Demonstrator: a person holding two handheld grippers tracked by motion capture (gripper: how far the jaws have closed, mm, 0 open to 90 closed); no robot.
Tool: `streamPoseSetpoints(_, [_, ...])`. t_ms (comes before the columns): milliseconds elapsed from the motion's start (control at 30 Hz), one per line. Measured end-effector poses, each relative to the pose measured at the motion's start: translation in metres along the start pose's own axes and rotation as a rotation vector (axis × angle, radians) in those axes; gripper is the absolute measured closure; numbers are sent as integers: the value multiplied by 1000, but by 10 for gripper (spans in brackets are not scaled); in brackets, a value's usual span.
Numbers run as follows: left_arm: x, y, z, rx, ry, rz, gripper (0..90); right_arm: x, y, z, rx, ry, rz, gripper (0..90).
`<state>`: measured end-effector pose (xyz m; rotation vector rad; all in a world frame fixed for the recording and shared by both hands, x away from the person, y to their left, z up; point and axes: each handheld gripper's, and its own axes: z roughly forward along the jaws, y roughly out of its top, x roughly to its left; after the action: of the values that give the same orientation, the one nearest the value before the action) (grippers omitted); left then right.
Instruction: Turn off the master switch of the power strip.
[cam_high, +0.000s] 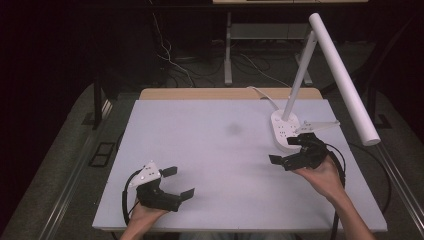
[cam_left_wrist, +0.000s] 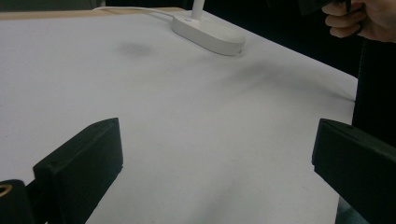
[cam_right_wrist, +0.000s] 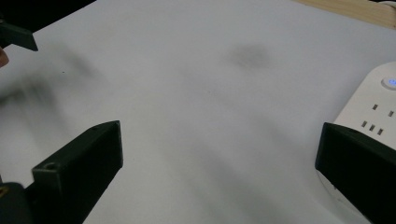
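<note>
High view: the lamp (cam_high: 320, 75) stands at the desk's (cam_high: 200, 150) far right, right tool (cam_high: 295, 150) released beside its base, left tool (cam_high: 177, 182) released, well apart. Left gripper view: base (cam_left_wrist: 208, 32) looks rigid, smooth. Right gripper view: sockets (cam_right_wrist: 373, 116); likely top-heavy, take the stem.

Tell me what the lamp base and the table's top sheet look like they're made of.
Lamp base: likely moulded white plastic, smooth and slightly glossy, with rounded edges, sockets and a lit button. Top sheet: matte pale board or laminate, non-reflective, over a wood-coloured edge; exact material unclear.
</note>
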<state>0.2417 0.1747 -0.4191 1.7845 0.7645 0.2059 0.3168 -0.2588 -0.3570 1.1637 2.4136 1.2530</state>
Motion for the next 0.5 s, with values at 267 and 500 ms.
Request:
streamPoseSetpoints(267, [-1,0,2,4,-3,3,12,-4,10,9,25,-27,-16,1])
streamPoseSetpoints(500, [-1,0,2,10,-6,5,11,-8,18,14,39,-36,-28,1])
